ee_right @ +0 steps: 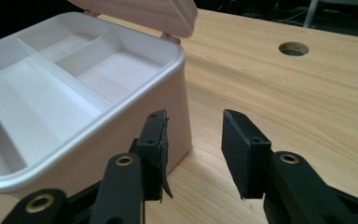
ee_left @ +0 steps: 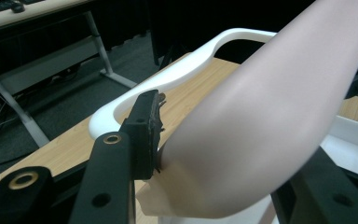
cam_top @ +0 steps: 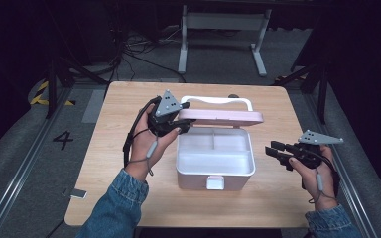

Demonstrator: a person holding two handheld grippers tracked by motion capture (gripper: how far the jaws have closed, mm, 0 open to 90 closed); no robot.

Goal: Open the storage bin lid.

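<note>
— Where's the box (cam_top: 215,166) sitting?

— Near the middle of the wooden surface (cam_top: 129,198), a white storage box with its latch tab facing the person. Inside there's a white tray split by dividers into compartments, and I can't see anything lying in them.

— And the lid?

— The pink lid (cam_top: 223,117) is raised, hinged along the far side, with its white carry handle (cam_top: 218,101) showing above it. It hangs over the back half of the box.

— Who's got it?

— The left tongs (cam_top: 182,119) are at the lid's left end. In the left gripper view the pink lid (ee_left: 270,121) lies between the jaws, and one black pad (ee_left: 148,135) sits right against its edge. The other jaw is mostly hidden behind the lid, but it looks like a grip on that corner.

— What about the other hand?

— The right tongs (cam_top: 274,150) are off to the right of the box, pointing towards its side wall, low over the surface. In the right gripper view their jaws stand apart with nothing between them, bare wood showing in the gap. The box wall (ee_right: 135,135) is just beside the left-hand pad there; I can't say whether it touches.

— Anything else on the surface?

— A round cable hole (ee_right: 293,48) further back.
</note>
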